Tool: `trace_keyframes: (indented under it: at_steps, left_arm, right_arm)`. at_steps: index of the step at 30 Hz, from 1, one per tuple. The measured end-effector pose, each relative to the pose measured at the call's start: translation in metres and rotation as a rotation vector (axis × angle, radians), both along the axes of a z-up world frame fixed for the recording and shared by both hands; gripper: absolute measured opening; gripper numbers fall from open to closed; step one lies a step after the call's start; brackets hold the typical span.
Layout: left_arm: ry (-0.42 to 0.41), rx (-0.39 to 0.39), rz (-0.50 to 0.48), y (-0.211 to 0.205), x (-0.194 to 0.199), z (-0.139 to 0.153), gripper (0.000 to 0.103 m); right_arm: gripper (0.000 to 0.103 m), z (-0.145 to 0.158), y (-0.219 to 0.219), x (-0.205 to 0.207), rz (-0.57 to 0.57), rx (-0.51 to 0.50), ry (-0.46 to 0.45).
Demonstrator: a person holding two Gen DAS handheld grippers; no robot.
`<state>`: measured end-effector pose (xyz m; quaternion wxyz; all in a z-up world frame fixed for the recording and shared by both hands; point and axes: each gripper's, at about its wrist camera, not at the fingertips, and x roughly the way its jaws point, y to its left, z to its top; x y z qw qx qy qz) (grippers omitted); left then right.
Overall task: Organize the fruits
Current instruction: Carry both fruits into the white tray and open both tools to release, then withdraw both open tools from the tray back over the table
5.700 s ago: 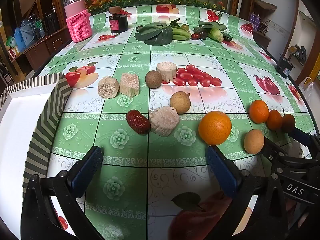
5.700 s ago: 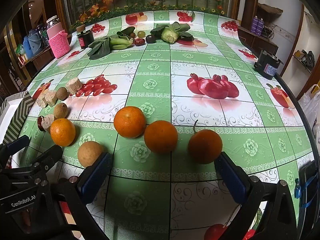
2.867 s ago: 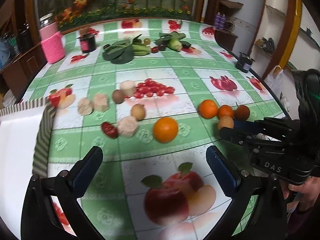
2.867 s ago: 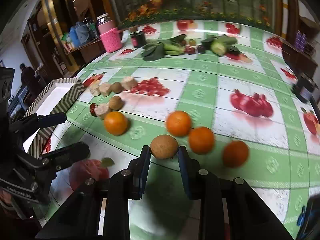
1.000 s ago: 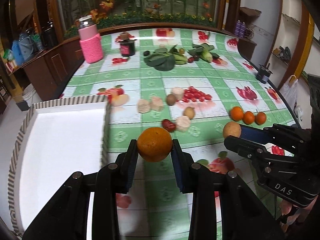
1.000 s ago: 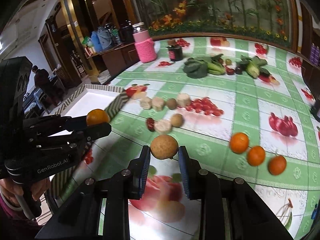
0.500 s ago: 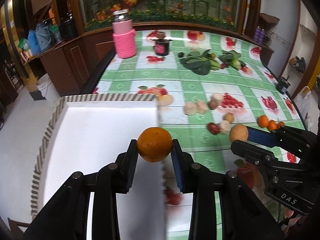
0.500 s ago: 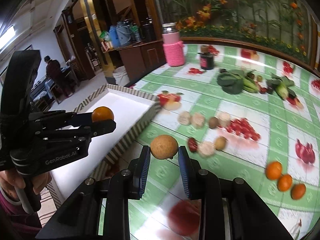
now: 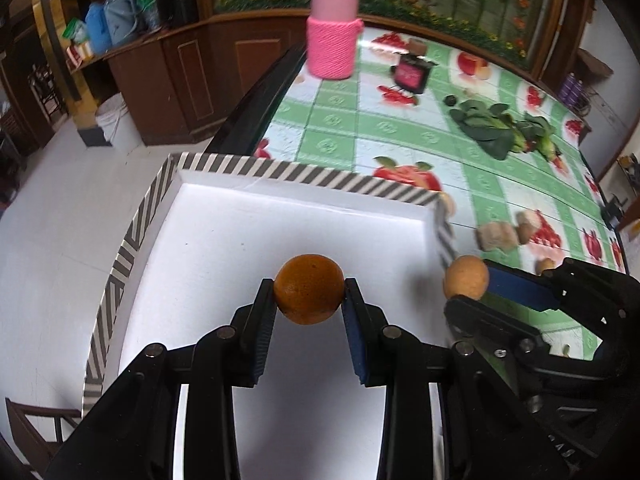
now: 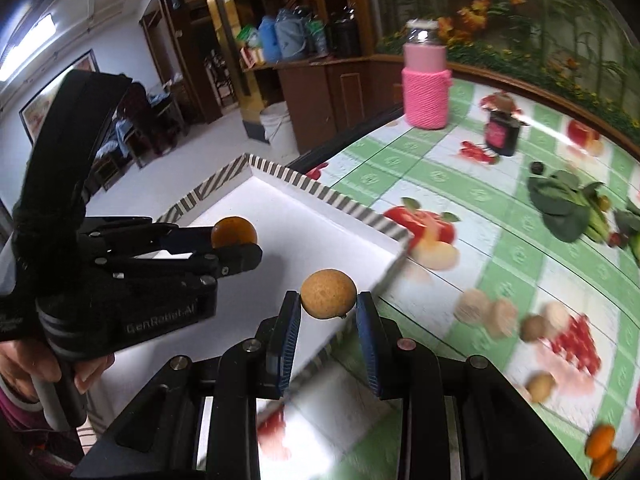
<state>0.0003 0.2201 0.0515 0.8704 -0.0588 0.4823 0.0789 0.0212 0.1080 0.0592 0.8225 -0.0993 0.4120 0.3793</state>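
My left gripper (image 9: 309, 296) is shut on an orange (image 9: 309, 294) and holds it above the white inside of a striped-rim tray (image 9: 280, 173). My right gripper (image 10: 328, 305) is shut on a tan round fruit (image 10: 328, 294) and holds it over the tray's right rim (image 10: 352, 208). In the left wrist view the right gripper (image 9: 476, 288) with its tan fruit (image 9: 466, 277) is to the right, at the tray's near corner. In the right wrist view the left gripper (image 10: 236, 246) with the orange (image 10: 234, 232) is to the left over the tray.
The green fruit-print table (image 9: 400, 128) carries a pink knitted jar (image 9: 333, 36), a dark jar (image 9: 412, 73), leafy greens (image 9: 484, 130), pale chunks and brown fruits (image 10: 500, 316) and small oranges (image 10: 600, 440). The tray overhangs the table's left edge above the floor (image 9: 60, 208).
Both grippers, each still holding its fruit, have moved left from the table to the tray. The left one is now well over the tray's inside.
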Motion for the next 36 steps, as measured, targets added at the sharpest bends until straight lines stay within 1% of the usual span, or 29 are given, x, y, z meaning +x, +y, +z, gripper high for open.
trace_keyframes:
  at_steps: [7, 12, 14, 15, 16, 17, 18, 20, 22, 25, 27, 28, 29, 30, 31, 36]
  left_arm:
    - [0.036, -0.007, 0.047, 0.019, 0.008, -0.014, 0.031]
    - [0.059, -0.009, 0.085, 0.030, 0.010, -0.025, 0.031]
    - [0.052, -0.013, 0.086, 0.031, 0.009, -0.025, 0.034]
    - [0.052, -0.004, 0.089, 0.030, 0.009, -0.024, 0.042]
    - [0.046, 0.005, 0.091, 0.030, 0.007, -0.023, 0.054]
    - [0.040, 0.009, 0.095, 0.030, 0.006, -0.022, 0.056]
    - [0.036, 0.013, 0.102, 0.031, 0.004, -0.021, 0.058]
    - [0.026, 0.003, 0.109, 0.033, 0.001, -0.018, 0.059]
    - [0.007, 0.004, 0.122, 0.033, -0.003, -0.013, 0.060]
    - [-0.026, 0.015, 0.114, 0.025, -0.009, -0.005, 0.060]
    - [-0.051, 0.014, 0.100, 0.017, -0.013, 0.001, 0.060]
    - [-0.069, 0.014, 0.087, 0.010, -0.016, 0.005, 0.062]
    - [-0.078, 0.017, 0.080, 0.005, -0.017, 0.008, 0.063]
    - [-0.091, 0.021, 0.072, -0.001, -0.019, 0.011, 0.067]
    - [-0.112, 0.024, 0.062, -0.009, -0.023, 0.015, 0.068]
    - [-0.155, 0.020, 0.005, -0.041, -0.033, 0.026, 0.068]
  right_arm:
    - [0.029, -0.019, 0.036, 0.018, 0.055, -0.073, 0.018]
    - [0.030, -0.031, 0.048, 0.018, 0.081, -0.104, 0.027]
    - [0.031, -0.035, 0.051, 0.018, 0.084, -0.112, 0.031]
    - [0.033, -0.036, 0.050, 0.017, 0.085, -0.109, 0.028]
    - [0.040, -0.035, 0.049, 0.017, 0.085, -0.096, 0.027]
    - [0.054, -0.033, 0.047, 0.016, 0.078, -0.086, 0.026]
    - [0.057, -0.032, 0.045, 0.015, 0.063, -0.086, 0.021]
    - [0.064, -0.025, 0.037, 0.010, 0.062, -0.060, 0.009]
    - [0.065, -0.018, 0.028, 0.004, 0.047, -0.053, -0.012]
    - [0.065, -0.008, 0.010, -0.005, 0.025, -0.031, -0.030]
    - [0.070, -0.002, -0.004, -0.011, 0.009, -0.011, -0.031]
    - [0.075, 0.001, -0.014, -0.017, 0.006, 0.006, -0.036]
    - [0.079, 0.004, -0.021, -0.022, -0.004, 0.009, -0.046]
    - [0.079, 0.006, -0.028, -0.024, -0.026, 0.002, -0.061]
    - [0.079, 0.008, -0.038, -0.028, -0.056, -0.007, -0.075]
    - [0.079, 0.012, -0.089, -0.041, -0.140, 0.048, -0.081]
